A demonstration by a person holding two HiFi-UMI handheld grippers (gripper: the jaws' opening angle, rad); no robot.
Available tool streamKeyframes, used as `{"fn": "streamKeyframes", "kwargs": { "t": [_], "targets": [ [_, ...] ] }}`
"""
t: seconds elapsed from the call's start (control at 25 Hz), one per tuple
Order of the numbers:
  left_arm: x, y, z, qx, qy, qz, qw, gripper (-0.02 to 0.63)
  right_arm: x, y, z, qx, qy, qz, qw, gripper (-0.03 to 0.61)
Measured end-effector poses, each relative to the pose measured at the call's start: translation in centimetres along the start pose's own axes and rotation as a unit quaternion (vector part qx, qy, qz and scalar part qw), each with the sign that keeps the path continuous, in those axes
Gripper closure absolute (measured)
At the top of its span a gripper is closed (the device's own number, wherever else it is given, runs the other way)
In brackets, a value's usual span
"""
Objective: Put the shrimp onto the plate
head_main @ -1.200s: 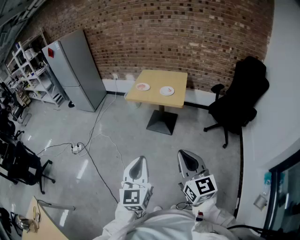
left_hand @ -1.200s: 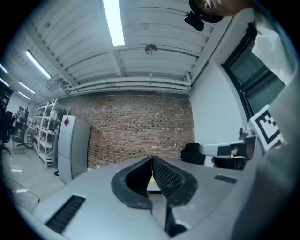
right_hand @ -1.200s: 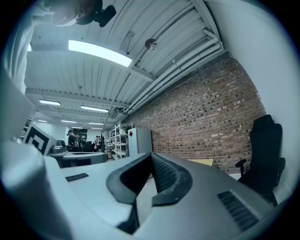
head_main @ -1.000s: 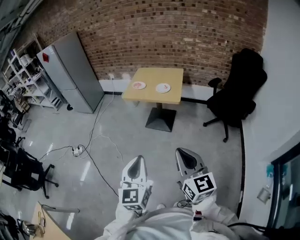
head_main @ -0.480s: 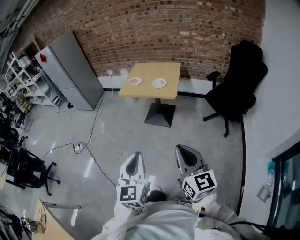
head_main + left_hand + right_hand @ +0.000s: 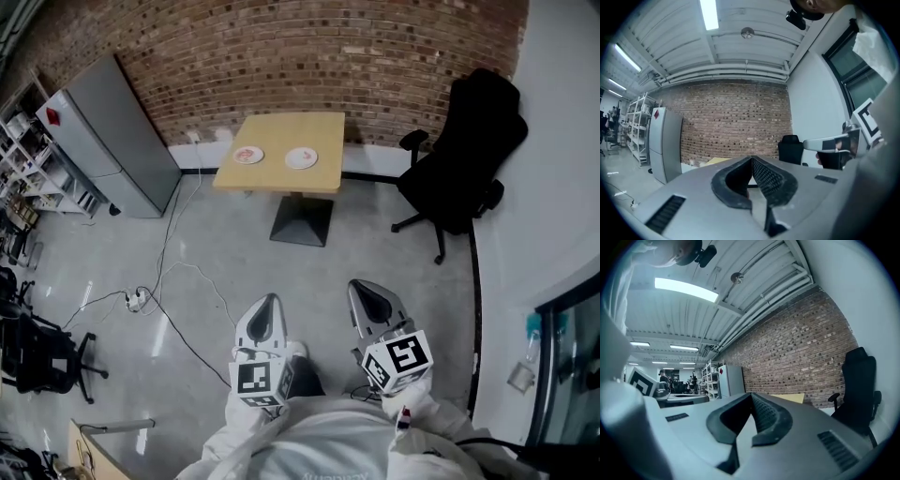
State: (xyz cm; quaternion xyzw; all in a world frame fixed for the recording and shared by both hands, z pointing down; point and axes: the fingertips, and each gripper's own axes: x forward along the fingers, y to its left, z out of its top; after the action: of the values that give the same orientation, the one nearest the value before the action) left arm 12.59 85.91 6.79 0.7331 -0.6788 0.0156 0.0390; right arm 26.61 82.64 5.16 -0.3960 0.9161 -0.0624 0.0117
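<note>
left gripper (image 6: 266,302): jaws pressed together, empty | right gripper (image 6: 365,290): likewise (tips meeting) | table (image 6: 281,131) with near plate (image 6: 248,155) and far plate (image 6: 301,157): well ahead of both jaws | shrimp: too small to tell

You hold two grippers: the left gripper (image 6: 269,300) and the right gripper (image 6: 358,286). You see one table (image 6: 281,127). Two plates sit on it: the left plate (image 6: 247,155) and the right plate (image 6: 301,157). There are two black chairs: the tall chair (image 6: 464,141) and the low chair (image 6: 37,361). There is one grey fridge (image 6: 103,131).
</note>
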Motion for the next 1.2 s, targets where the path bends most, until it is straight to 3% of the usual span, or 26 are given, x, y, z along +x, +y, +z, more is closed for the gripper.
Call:
{"fn": "streamKeyframes", "kwargs": {
  "t": [0.64, 0.88, 1.2],
  "targets": [
    [15.9, 16.6, 1.2, 0.004, 0.012, -0.041, 0.9991, 0.601, 23.9, 1.4, -0.7, -0.004, 0.027, -0.020, 0.999, 0.555],
    [18.8, 21.3, 1.0, 0.001, -0.001, -0.048, 0.9989, 0.602, 29.1, 2.2, -1.0, -0.006, 0.032, -0.028, 0.999, 0.555],
    [21.9, 24.1, 1.1, -0.003, 0.000, -0.049, 0.9988, 0.601, 32.8, 1.3, -1.1, -0.005, 0.037, -0.037, 0.999, 0.554]
  ]
}}
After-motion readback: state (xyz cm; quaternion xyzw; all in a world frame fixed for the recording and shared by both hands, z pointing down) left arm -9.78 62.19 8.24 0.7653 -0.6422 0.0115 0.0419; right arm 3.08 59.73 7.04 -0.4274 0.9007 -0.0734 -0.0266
